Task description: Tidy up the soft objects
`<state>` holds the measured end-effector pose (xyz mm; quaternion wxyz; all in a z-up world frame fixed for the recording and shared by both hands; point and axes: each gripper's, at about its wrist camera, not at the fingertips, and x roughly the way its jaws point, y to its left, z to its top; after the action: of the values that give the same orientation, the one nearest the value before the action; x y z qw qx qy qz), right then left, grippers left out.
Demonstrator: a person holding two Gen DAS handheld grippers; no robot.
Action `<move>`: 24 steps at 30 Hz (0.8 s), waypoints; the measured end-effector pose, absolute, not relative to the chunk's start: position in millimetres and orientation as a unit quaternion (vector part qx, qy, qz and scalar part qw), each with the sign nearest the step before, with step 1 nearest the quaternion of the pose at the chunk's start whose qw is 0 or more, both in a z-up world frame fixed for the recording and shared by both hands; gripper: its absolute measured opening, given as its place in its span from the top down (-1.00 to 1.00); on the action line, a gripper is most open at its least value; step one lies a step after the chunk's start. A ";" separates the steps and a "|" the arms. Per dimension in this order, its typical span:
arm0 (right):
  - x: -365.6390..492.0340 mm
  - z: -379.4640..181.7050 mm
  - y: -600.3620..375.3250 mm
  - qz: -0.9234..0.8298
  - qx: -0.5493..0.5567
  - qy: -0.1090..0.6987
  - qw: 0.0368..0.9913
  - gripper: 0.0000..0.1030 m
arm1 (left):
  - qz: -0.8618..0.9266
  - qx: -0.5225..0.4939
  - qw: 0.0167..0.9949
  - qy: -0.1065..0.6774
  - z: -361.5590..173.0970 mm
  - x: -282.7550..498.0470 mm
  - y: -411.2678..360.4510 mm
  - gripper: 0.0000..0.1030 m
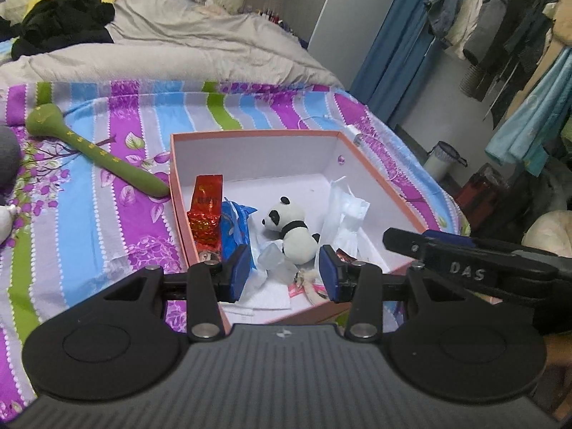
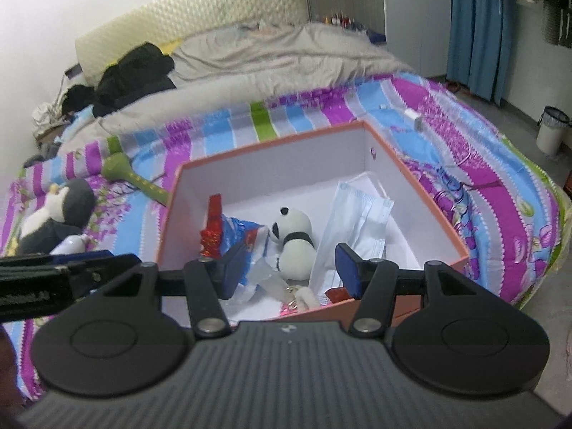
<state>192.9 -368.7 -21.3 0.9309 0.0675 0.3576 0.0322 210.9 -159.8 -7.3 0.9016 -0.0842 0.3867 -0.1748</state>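
A bed (image 1: 107,164) covered by a sheet striped in purple, blue, grey and green fills most of both views. A grey duvet (image 1: 171,46) is bunched across its far half, and a heap of black clothing (image 1: 60,18) is seen on that duvet near the cream padded headboard (image 2: 200,10). Blue curtains (image 2: 475,28) hang at the right, and a rack of hanging clothes (image 1: 500,25) is visible in the left wrist view.

An open box (image 1: 257,136) with orange outer walls and a white inside is set on the sheet. Inside it a panda plush (image 1: 295,230) is lying near the middle, with a bag of pale blue face masks (image 2: 361,228) just to its right, a blue-and-white packet (image 1: 234,225) to its left and a red foil packet (image 1: 206,211) propped against the left wall. Small pink and white items are seen near the front wall but cannot be made out.

Outside the box, a green stuffed mallet (image 1: 82,143) is laid on the sheet with its handle tip touching the box's left wall. A grey-and-white plush toy (image 2: 53,218) is seen further left on the bed. A white waste bin (image 2: 552,128) stands on the floor.

The left gripper (image 1: 282,271) is held above the box's near end, its blue-padded fingers apart and nothing gripped. The right gripper (image 2: 289,268) is held likewise, fingers apart and empty.
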 end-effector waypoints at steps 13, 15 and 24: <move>116.9 14.3 -356.0 0.040 0.071 0.311 0.947 -0.12 | -0.178 -0.081 0.917 0.347 21.8 139.2 -141.5 -0.11; 107.6 15.9 -354.0 0.041 0.070 0.308 0.948 -0.12 | -0.178 -0.082 0.918 0.344 24.0 131.1 -138.8 -0.12; 82.2 17.8 -344.9 0.039 0.063 0.302 0.950 -0.12 | -0.174 -0.084 0.919 0.344 24.4 109.8 -127.7 -0.13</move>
<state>82.2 -344.9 17.8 0.9505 0.0634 0.3018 0.0388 109.8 -127.7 24.4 0.9188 -0.0844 0.3441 -0.1742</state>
